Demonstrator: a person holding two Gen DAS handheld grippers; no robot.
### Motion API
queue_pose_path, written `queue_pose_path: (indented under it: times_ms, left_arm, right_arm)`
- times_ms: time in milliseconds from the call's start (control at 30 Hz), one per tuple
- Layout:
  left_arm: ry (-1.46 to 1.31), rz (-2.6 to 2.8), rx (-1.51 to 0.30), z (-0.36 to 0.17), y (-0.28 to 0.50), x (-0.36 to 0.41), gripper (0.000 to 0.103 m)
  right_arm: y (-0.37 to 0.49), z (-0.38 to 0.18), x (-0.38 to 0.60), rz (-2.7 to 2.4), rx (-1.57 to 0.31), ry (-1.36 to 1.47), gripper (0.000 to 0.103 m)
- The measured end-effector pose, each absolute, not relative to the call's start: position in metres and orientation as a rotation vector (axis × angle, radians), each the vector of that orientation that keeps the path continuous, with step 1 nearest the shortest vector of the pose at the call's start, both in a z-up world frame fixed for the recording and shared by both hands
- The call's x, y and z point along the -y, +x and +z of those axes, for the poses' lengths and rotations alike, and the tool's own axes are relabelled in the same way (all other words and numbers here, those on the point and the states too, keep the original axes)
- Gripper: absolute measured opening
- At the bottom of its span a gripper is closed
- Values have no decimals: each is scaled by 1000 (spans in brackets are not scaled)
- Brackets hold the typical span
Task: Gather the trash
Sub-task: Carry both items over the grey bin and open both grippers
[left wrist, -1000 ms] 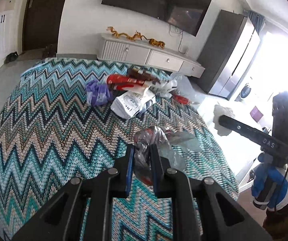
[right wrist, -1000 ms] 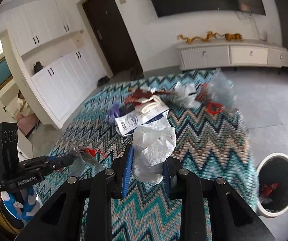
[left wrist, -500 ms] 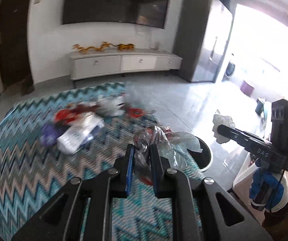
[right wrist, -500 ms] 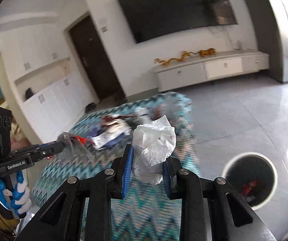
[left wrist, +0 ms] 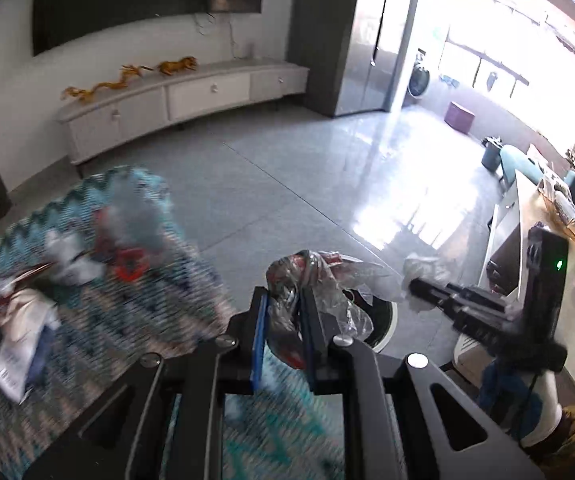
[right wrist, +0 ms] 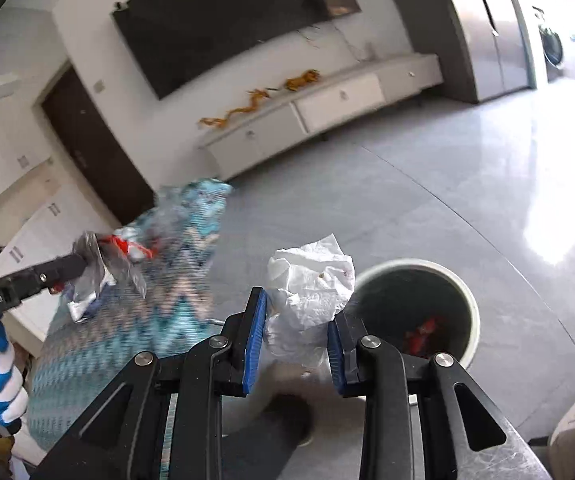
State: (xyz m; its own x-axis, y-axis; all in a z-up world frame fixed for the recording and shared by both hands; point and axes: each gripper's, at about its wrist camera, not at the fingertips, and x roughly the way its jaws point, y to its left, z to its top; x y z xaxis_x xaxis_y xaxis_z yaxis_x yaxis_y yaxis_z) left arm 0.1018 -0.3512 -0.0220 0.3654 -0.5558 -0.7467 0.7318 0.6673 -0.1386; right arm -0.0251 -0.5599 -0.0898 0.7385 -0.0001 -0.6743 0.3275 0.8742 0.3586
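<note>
The right claw point(right wrist: 295, 334) grips a crumpled white tissue point(right wrist: 310, 280) by its lower half, pads pressed into its sides, the loose bulk standing up above the tips. It looks feather-light, soft and easily torn, so a pinch low on the wad seems the sound hold; it has no real long axis, only a slight upward reach along the fingers. The left claw point(left wrist: 284, 332) is closed on a clear plastic wrapper point(left wrist: 311, 288) with red print, pinched through its middle, with slack film spilling to the right. That film is probably light, slippery and springy, best gripped where it bunches; its length runs roughly up and to the right. Just beyond the tissue stands a round bin point(right wrist: 469, 304) on the grey floor point(right wrist: 427, 200), some red scrap inside. More litter point(left wrist: 87, 252) lies on the zigzag rug point(left wrist: 191, 312), blurred.
</note>
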Motion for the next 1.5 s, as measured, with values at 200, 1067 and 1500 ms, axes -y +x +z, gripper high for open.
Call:
queue_pose_path:
  times_ms: [200,1067,1500]
  left_arm:
    - [244,-855,-915,-54,120,413,15]
    - [111,-914,-1030,-87,144,459,61]
    - [115,-810,-797,-6,109,367,61]
  right_arm:
    - [-8,-128,597,-246,-785,527,30]
    - [-2,-182,634,-391,-872,572,56]
    - [-33,-74,590,-421,-665,505,83]
